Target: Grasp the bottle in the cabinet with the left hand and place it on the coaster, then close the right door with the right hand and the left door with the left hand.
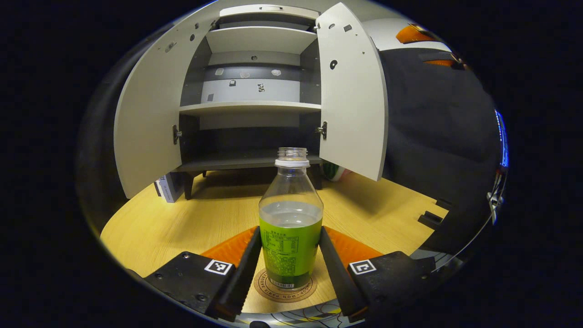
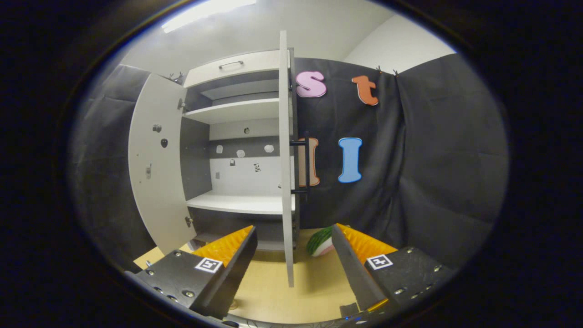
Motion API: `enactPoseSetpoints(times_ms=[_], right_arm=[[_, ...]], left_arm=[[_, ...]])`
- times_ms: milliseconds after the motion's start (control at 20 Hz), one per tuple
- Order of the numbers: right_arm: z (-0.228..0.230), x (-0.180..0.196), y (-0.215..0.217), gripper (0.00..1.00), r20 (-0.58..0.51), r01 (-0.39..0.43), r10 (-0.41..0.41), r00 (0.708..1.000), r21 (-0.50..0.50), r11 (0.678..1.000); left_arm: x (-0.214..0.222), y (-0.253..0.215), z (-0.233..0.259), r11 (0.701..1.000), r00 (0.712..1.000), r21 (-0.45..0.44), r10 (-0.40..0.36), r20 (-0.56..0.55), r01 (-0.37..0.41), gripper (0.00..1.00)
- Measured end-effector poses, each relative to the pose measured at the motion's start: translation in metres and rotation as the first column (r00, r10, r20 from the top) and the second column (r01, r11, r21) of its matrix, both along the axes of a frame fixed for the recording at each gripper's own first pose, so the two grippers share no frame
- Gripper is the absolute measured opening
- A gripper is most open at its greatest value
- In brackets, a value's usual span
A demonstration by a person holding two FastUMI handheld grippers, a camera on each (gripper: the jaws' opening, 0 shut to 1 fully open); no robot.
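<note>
Bottle point(image 1: 291, 218): upright on coaster point(image 1: 285, 288) on table point(image 1: 182, 218), left gripper point(image 1: 290, 259) fingers pinching its sides. Cabinet point(image 1: 255, 107) at 12 o'clock, both doors open. Right gripper point(image 2: 294, 248): spread, right door point(image 2: 285, 159) edge-on between fingers, untouched.

bottle point(image 1: 291, 228) upright on coaster point(image 1: 285, 291), tool point(image 1: 290, 255) astride

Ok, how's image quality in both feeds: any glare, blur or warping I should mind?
Left gripper view: sharp, the bottle on the coaster is crisp; fisheye bows the cabinet doors; soft shadows under the cabinet. Right gripper view: ceiling light glares at top; door edge clear, no motion blur.
</note>
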State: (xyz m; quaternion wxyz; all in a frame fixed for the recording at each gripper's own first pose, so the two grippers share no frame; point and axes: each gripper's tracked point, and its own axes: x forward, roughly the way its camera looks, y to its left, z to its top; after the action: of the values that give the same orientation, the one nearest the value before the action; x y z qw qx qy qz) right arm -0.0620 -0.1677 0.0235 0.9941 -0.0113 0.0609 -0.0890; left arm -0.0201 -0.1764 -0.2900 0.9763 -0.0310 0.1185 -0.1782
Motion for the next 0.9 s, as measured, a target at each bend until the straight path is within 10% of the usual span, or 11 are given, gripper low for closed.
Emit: enactPoseSetpoints(times_ms=[900], right_arm=[[0.007, -0.010, -0.001, 0.99, 0.017, 0.153, -0.153, 0.988, 0.011, 0.988]], left_arm=[[0.010, 0.026, 0.091, 0.991, 0.990, -0.031, -0.129, 0.058, 0.131, 0.85]])
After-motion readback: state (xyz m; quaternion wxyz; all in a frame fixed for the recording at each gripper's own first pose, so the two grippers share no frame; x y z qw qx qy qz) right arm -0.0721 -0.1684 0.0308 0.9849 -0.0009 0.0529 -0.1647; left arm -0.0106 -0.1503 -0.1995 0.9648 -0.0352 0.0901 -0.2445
